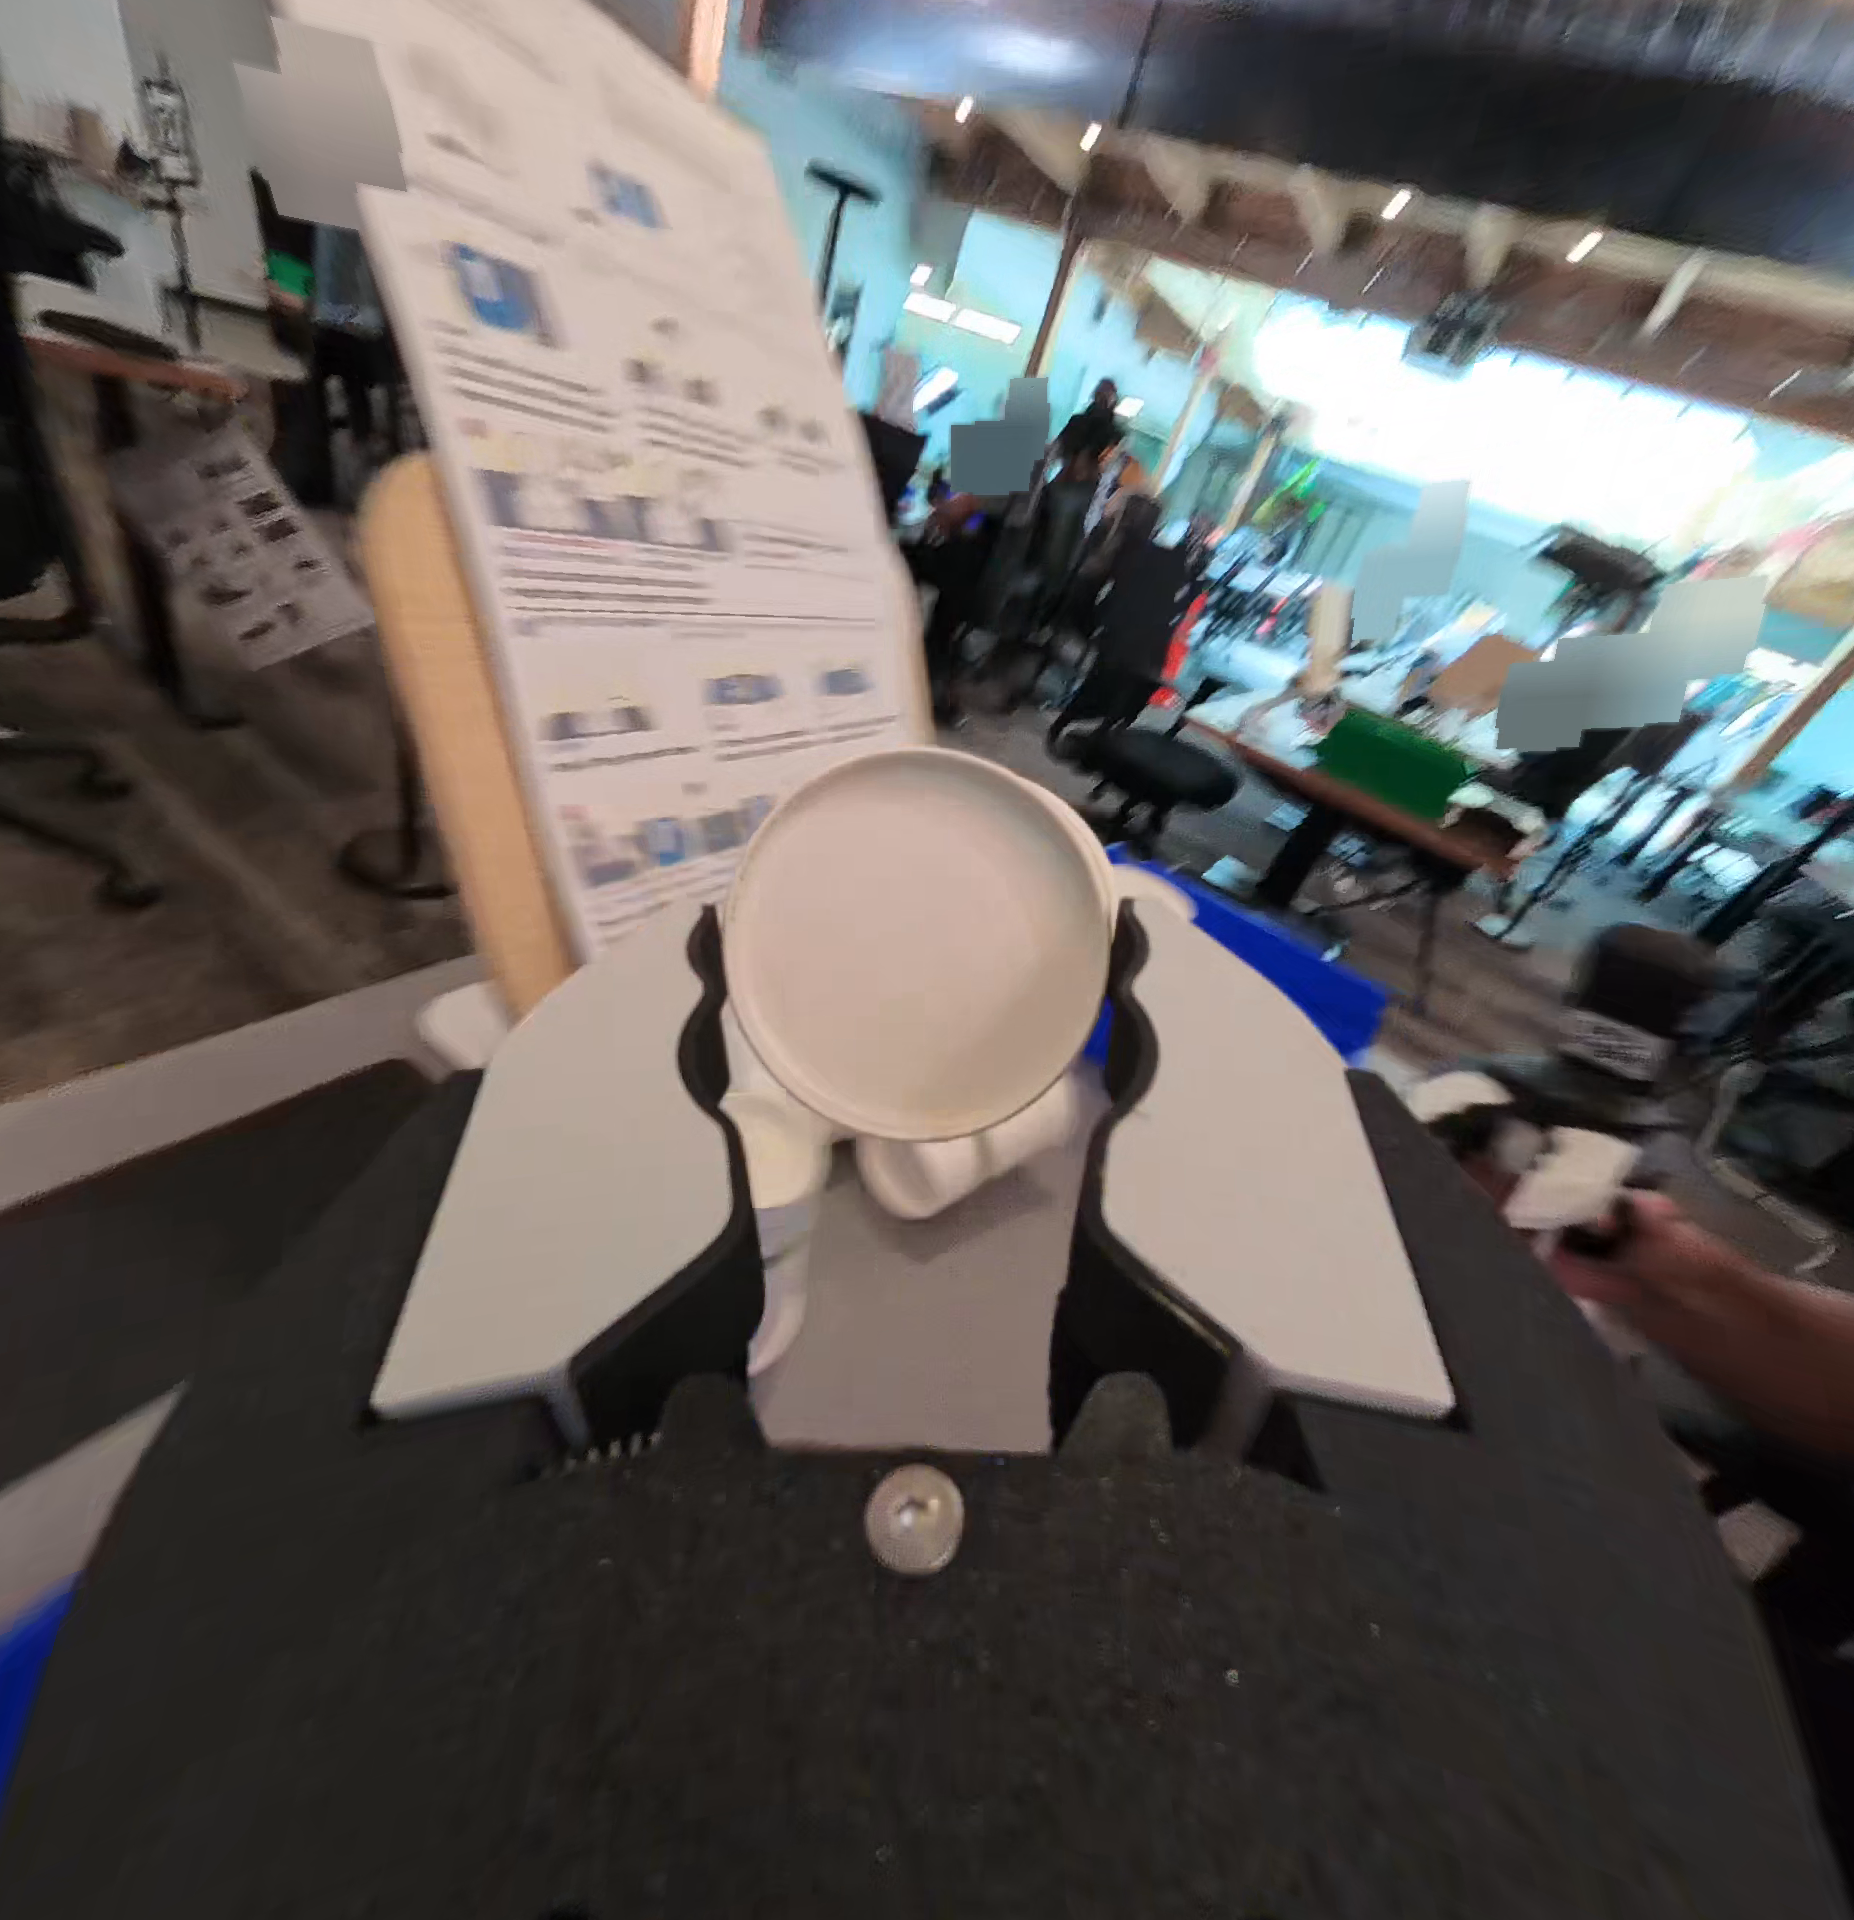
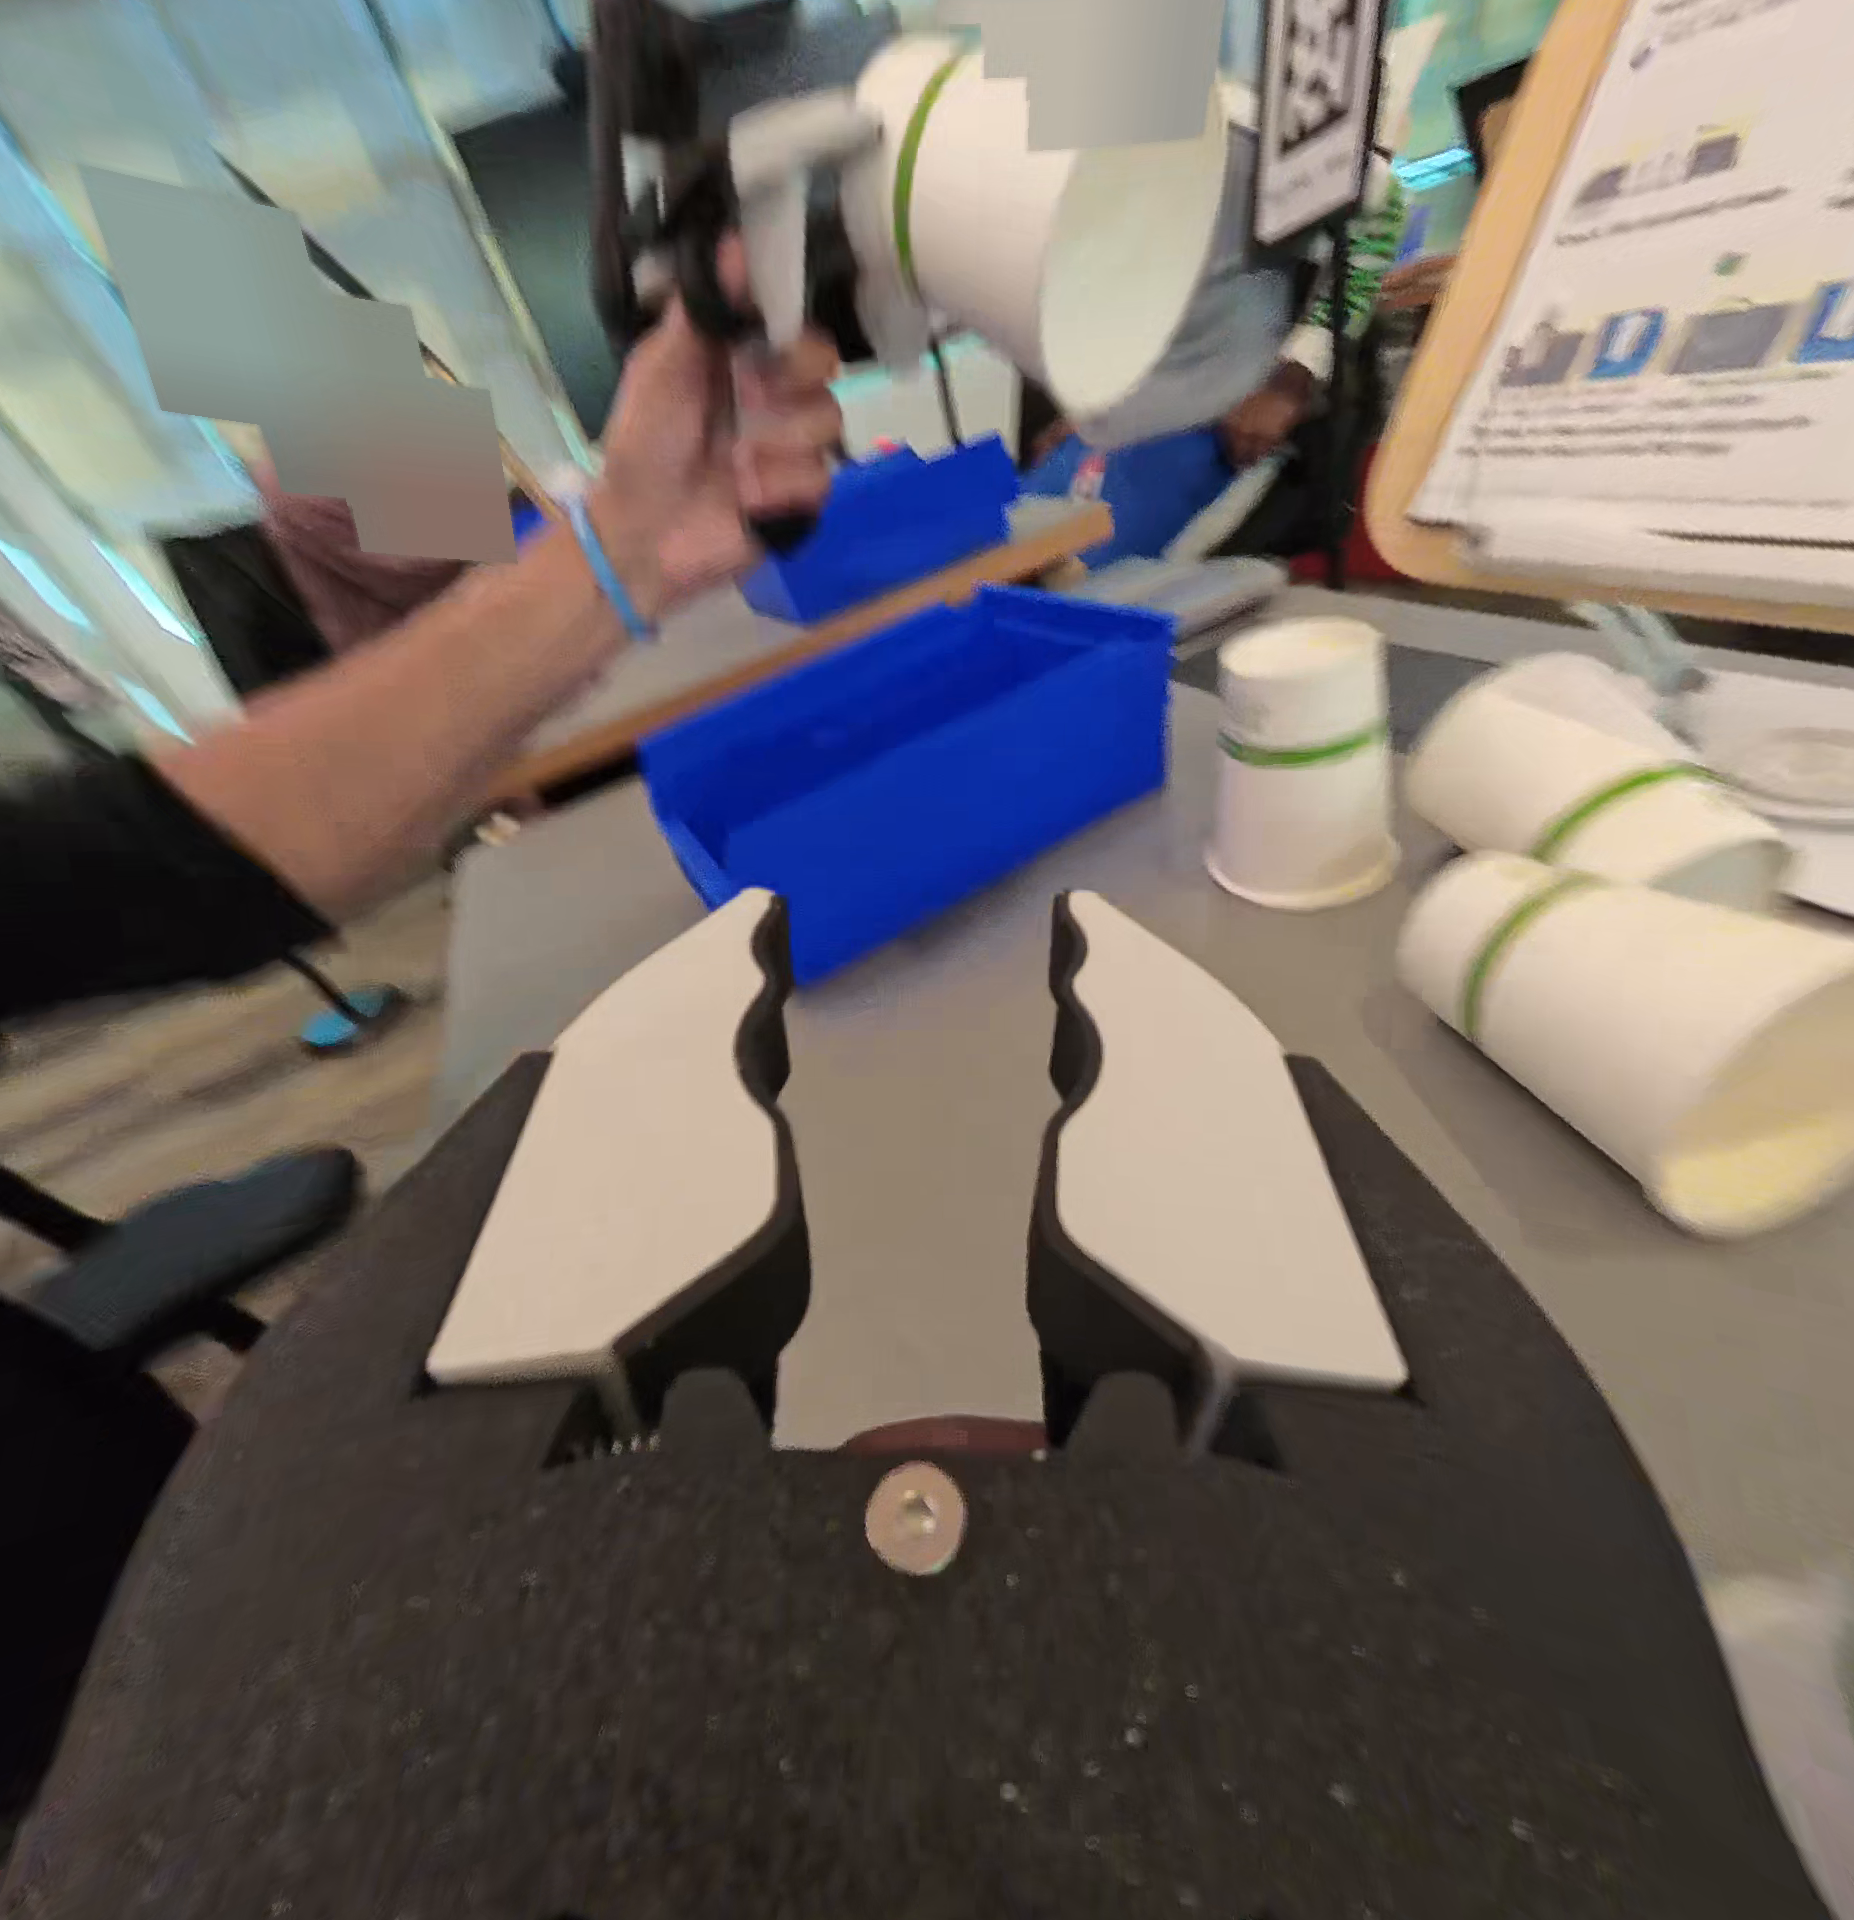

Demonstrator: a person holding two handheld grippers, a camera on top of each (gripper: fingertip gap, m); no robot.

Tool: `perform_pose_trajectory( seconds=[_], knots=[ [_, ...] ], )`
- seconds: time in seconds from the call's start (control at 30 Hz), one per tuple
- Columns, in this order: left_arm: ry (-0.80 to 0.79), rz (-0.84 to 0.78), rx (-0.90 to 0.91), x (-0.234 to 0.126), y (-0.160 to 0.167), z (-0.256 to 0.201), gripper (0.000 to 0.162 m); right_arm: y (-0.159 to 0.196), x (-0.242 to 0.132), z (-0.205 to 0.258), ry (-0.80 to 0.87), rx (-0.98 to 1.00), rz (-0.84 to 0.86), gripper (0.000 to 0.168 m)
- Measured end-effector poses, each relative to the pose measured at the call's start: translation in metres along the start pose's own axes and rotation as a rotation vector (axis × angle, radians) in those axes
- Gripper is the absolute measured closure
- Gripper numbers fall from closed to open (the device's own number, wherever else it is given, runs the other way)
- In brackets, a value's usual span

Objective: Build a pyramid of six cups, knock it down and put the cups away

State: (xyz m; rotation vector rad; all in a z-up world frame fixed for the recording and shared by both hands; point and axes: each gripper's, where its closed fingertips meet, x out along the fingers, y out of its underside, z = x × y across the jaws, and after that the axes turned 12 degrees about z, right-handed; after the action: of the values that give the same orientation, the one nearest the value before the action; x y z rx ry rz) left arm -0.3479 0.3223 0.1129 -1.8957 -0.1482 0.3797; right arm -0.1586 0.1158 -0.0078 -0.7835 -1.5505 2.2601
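My left gripper [image 1: 918, 925] is shut on a white paper cup [image 1: 918, 966], its round bottom facing the camera, held above more white cups [image 1: 944, 1169] lying on the grey table. In the right wrist view the same gripper [image 2: 798, 208] holds that green-banded cup [image 2: 1037, 229] high in the air, tilted, mouth down to the right. My right gripper [image 2: 918, 914] is open and empty, low over the table in front of a blue bin [image 2: 902, 821]. One cup [image 2: 1302, 769] stands upside down; two cups [image 2: 1588, 790] [image 2: 1650, 1029] lie on their sides at the right.
A poster on a wooden board [image 2: 1629, 312] leans at the table's far right; it also shows in the left wrist view [image 1: 642, 520]. A second blue bin [image 2: 881, 530] sits on a board behind the first. A clear lid [image 2: 1816, 769] lies behind the cups. A person's forearm [image 2: 435, 727] crosses the left.
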Motion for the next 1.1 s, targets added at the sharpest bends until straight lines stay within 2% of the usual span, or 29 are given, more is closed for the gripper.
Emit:
perform_pose_trajectory(
  seconds=[0.13, 0.17, 0.23, 0.27, 0.33, 0.37, 0.47, 0.5, 0.53, 0.57, 0.7, 0.83, 0.9, 0.97, 1.1],
  knots=[
    [0.177, -0.109, -0.075, 0.019, 0.04, -0.094, 0.092, -0.042, 0.032, 0.023, -0.203, 0.091, -0.115, 0.117],
    [0.202, -0.127, -0.084, 0.024, 0.05, -0.112, 0.092, -0.048, 0.037, 0.027, -0.235, 0.125, -0.136, 0.112],
    [0.253, -0.134, -0.109, 0.036, 0.071, -0.143, 0.092, -0.057, 0.037, 0.037, -0.293, 0.173, -0.198, 0.113],
    [0.267, -0.134, -0.121, 0.04, 0.081, -0.154, 0.092, -0.061, 0.031, 0.045, -0.344, 0.199, -0.248, 0.12],
    [0.28, -0.128, -0.138, 0.048, 0.1, -0.169, 0.092, -0.061, 0.018, 0.061, -0.442, 0.225, -0.298, 0.144],
    [0.286, -0.118, -0.148, 0.051, 0.109, -0.175, 0.092, -0.054, 0.014, 0.065, -0.441, 0.219, -0.279, 0.164],
    [0.261, -0.092, -0.158, 0.055, 0.131, -0.186, 0.094, -0.035, 0.004, 0.065, -0.387, 0.162, -0.213, 0.168],
    [0.247, -0.085, -0.158, 0.054, 0.139, -0.19, 0.092, -0.033, 0.0, 0.061, -0.347, 0.152, -0.192, 0.168],
    [0.224, -0.082, -0.163, 0.054, 0.148, -0.193, 0.083, -0.034, -0.007, 0.057, -0.302, 0.127, -0.178, 0.168],
    [0.193, -0.071, -0.167, 0.054, 0.159, -0.196, 0.079, -0.038, -0.017, 0.055, -0.262, 0.081, -0.172, 0.168],
    [0.116, 0.062, -0.142, 0.062, 0.22, -0.222, 0.08, -0.085, -0.077, 0.032, 0.037, -0.161, -0.133, 0.168],
    [0.095, 0.206, -0.058, 0.071, 0.275, -0.252, 0.083, -0.16, -0.169, -0.027, 0.537, -0.439, 0.043, 0.168],
    [0.074, 0.24, -0.01, 0.074, 0.281, -0.258, 0.087, -0.174, -0.203, -0.071, 0.71, -0.485, 0.308, 0.168],
    [0.096, 0.268, 0.008, 0.077, 0.286, -0.262, 0.087, -0.156, -0.219, -0.114, 0.717, -0.432, 0.64, 0.168],
    [0.121, 0.291, -0.018, 0.08, 0.291, -0.262, 0.086, -0.101, -0.216, -0.185, 0.611, -0.311, 1.027, 0.168]
  ],
)
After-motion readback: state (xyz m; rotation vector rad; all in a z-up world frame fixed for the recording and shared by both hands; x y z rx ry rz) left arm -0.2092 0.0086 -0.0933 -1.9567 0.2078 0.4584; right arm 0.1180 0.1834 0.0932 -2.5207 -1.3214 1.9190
